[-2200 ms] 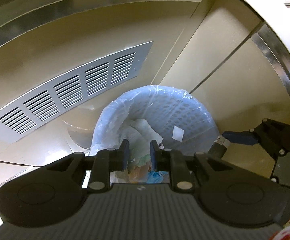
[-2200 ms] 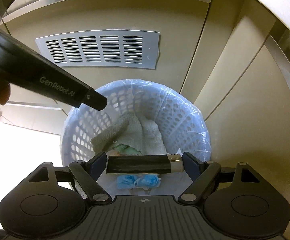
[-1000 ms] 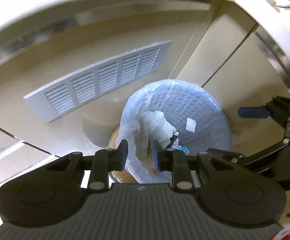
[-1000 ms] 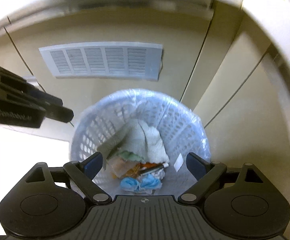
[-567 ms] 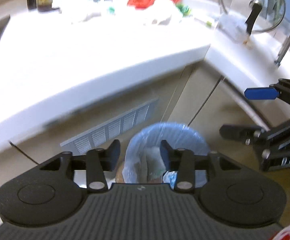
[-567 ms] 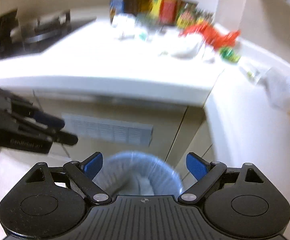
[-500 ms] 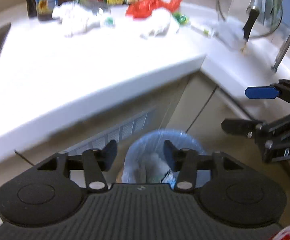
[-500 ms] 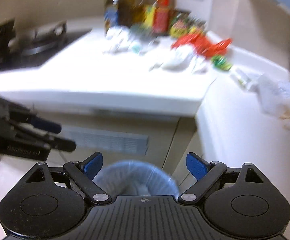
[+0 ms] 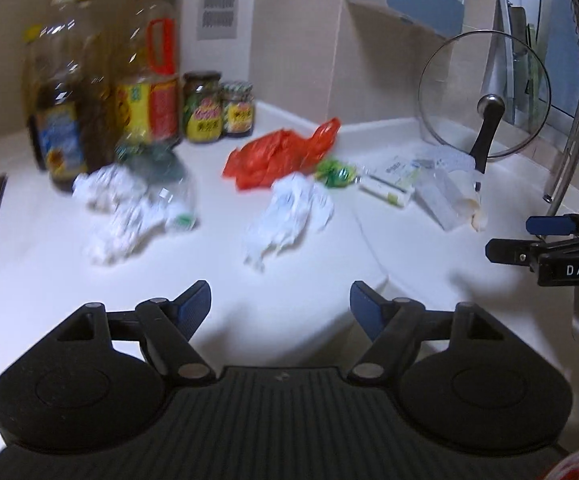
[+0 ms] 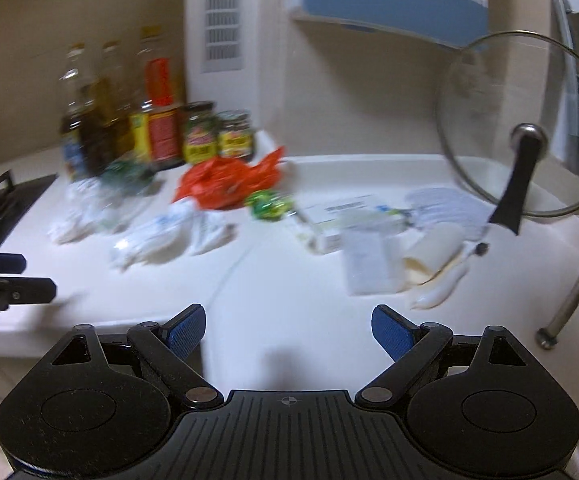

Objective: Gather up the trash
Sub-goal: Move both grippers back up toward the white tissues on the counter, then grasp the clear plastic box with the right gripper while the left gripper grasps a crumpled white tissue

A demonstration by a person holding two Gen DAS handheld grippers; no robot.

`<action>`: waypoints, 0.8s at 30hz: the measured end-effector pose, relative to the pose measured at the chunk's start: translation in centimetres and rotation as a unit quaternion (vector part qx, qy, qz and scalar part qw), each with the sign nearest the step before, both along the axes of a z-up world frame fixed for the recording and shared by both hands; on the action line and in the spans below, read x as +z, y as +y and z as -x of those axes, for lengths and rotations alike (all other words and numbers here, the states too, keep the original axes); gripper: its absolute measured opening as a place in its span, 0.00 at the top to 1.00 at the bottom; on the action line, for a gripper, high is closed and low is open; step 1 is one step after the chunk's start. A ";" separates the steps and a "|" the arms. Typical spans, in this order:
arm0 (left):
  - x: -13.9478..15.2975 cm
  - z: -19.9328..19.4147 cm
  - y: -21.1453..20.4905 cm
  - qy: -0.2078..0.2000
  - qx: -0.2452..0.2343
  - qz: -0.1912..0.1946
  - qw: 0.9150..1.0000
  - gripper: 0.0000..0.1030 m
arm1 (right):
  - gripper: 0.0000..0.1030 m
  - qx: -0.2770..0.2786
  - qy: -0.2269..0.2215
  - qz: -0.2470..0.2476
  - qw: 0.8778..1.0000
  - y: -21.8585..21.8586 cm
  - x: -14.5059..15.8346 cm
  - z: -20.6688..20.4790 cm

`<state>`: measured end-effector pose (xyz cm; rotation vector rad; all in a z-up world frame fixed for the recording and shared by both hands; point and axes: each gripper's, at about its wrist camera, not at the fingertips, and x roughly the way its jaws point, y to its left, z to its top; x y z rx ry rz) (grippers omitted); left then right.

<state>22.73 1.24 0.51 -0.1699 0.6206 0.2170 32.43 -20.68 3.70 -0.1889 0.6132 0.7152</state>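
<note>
Both jaws of the left gripper [image 9: 280, 306] stand apart with nothing between them, having just been opening; from its camera the white countertop [image 9: 49, 248] carries the trash: two crumpled white tissues [image 9: 109, 216] at left beside a clear plastic bottle [image 9: 169, 192], another tissue wad [image 9: 289, 216] at centre, a red plastic bag [image 9: 281, 156] behind it, a green wrapper [image 9: 335, 172] just beside the bag, and flat packets [image 9: 393, 184] near a glass lid [image 9: 483, 92] leaning on the wall. Oil bottles [image 9: 149, 80] and jars [image 9: 201, 108] line the back. At right the right gripper [image 9: 529, 236] hangs over the counter. From the right wrist, its own jaws gape wide and empty above the counter edge; the red bag [image 10: 225, 182], green wrapper [image 10: 269, 204], tissues [image 10: 169, 236] and packets [image 10: 369, 264] lie ahead, well apart from its fingers [image 10: 185, 330].
</note>
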 end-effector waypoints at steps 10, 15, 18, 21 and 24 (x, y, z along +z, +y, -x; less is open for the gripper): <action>-1.7 -8.6 0.7 0.031 -0.034 -0.062 0.997 0.28 | 0.13 -0.016 0.011 -0.015 1.000 0.2 -1.0 -7.2; -3.0 -12.2 1.2 0.055 -0.067 -0.097 0.992 0.34 | 0.13 -0.018 0.022 -0.014 0.999 0.7 -1.8 -9.4; -3.7 -13.7 1.4 0.071 -0.087 -0.110 0.988 0.41 | 0.13 -0.019 0.027 -0.011 0.999 0.9 -2.2 -10.3; -4.4 -14.7 1.9 0.088 -0.095 -0.103 0.986 0.55 | 0.13 -0.017 0.030 -0.009 0.999 1.2 -2.6 -11.0; -4.6 -15.1 2.0 0.097 -0.098 -0.103 0.985 0.73 | 0.13 -0.015 0.032 -0.005 0.999 1.6 -3.1 -11.5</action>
